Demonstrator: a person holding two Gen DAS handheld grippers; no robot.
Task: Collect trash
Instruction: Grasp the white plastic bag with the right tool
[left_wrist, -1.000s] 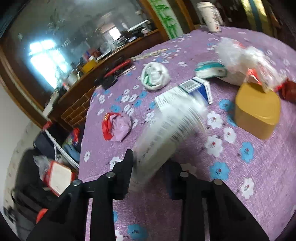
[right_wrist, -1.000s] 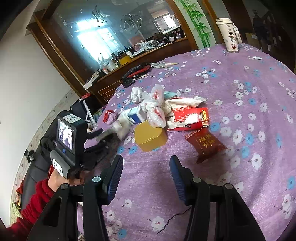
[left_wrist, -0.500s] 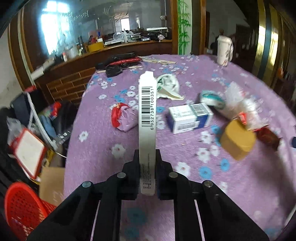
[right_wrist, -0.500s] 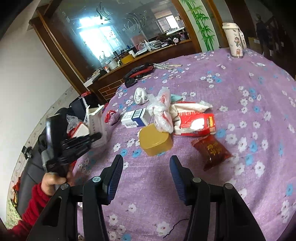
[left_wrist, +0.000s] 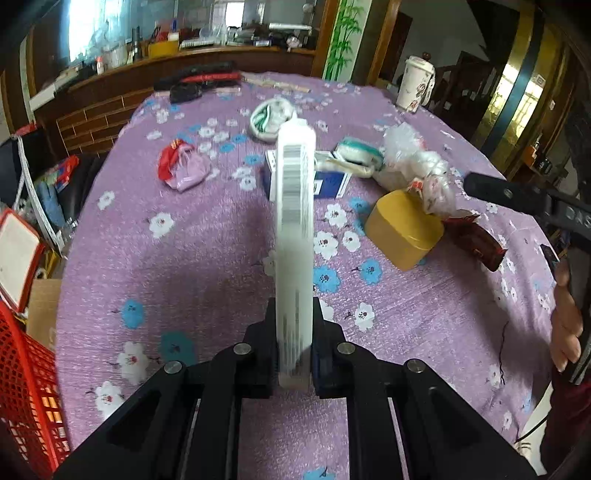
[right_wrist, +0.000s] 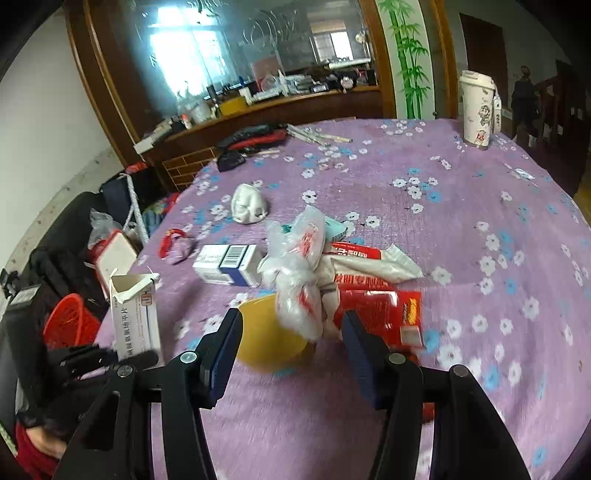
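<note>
Above the purple tablecloth my left gripper is clamped tight on a flattened white carton, which stands up out of the jaws on its thin edge. My right gripper has its jaws about half spread, just opening a little wider, with nothing between the pads; it points at the yellow tub and the crumpled plastic bag beside it.

The carton worries me: it is held only at its lower end, and any quick swing could bend it or let it slip out before I reach the red basket beyond the table's left edge. On the right, the bag lies against the tub and over the red packets, so a careless close may catch two things at once or push the tub away.

The near part of the cloth is bare, so I have room to move there. The pile itself is crowded: blue-and-white box, packets and bag all touch or overlap. The cup stands well apart, near the far edge.
</note>
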